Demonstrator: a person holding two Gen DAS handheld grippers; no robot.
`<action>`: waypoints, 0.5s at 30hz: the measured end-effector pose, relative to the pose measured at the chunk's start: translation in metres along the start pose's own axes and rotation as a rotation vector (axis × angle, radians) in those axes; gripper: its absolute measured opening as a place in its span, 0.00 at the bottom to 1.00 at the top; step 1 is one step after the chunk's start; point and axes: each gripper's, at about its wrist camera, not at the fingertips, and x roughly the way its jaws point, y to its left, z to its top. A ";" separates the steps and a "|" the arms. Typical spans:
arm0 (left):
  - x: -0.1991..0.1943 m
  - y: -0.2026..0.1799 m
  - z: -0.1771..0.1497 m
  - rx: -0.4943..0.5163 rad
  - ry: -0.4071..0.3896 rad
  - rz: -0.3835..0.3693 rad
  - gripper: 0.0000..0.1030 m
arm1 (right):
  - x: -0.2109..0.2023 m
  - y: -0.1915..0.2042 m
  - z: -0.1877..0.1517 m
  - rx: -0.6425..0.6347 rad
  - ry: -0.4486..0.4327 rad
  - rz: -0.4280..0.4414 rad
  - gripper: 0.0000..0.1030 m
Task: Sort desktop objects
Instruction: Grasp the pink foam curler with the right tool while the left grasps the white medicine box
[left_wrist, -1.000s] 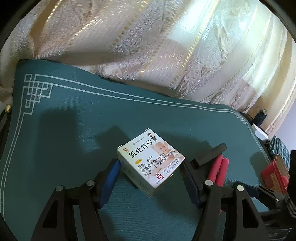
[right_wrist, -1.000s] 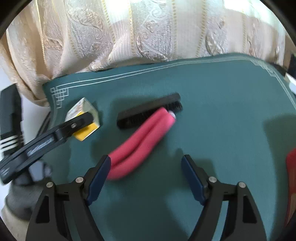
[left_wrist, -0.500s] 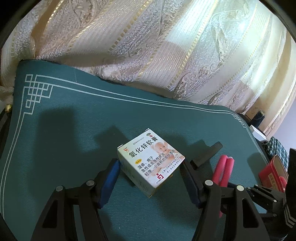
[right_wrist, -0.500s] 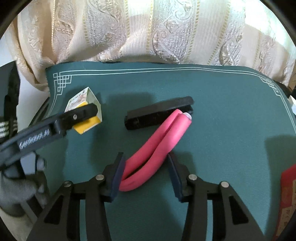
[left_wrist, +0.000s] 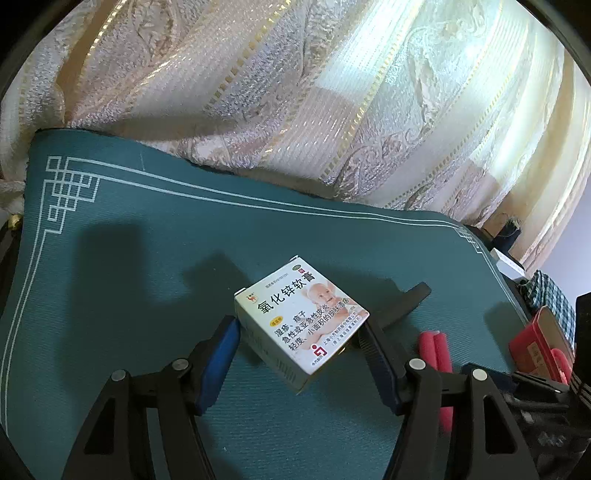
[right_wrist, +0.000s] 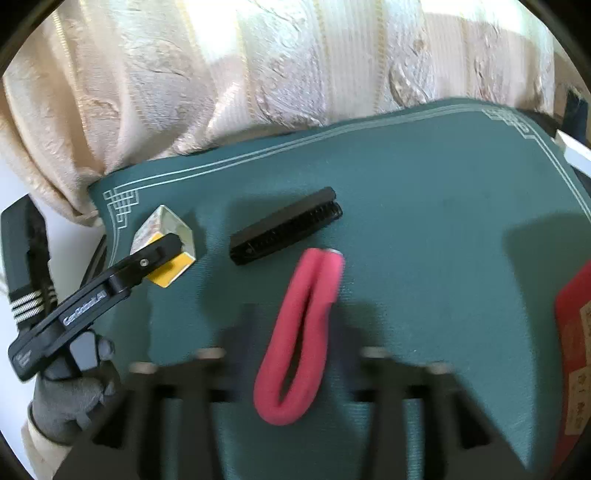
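Left wrist: teal mat (left_wrist: 129, 240), brocade curtain (left_wrist: 295, 92)

Mat (right_wrist: 443, 229) open far right; comb (right_wrist: 284, 227), pink curler (right_wrist: 306, 332) block centre.

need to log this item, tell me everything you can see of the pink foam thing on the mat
The pink foam roller is a soft, matte, flexible stick folded into a narrow U, its bend nearest the right wrist camera and its two ends side by side, a pale core showing at one tip. It lies flat on the green mat, just short of the black comb. The right gripper, blurred, is opening around it, pads off it.
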 end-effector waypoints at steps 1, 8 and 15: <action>0.000 0.001 0.000 -0.002 -0.001 0.004 0.66 | 0.000 0.001 0.000 -0.001 -0.001 0.005 0.84; 0.003 -0.002 -0.002 0.003 0.007 0.006 0.66 | 0.023 0.032 -0.015 -0.227 0.039 -0.169 0.61; 0.004 -0.009 -0.004 0.023 0.008 0.008 0.66 | 0.014 0.024 -0.022 -0.246 0.013 -0.207 0.35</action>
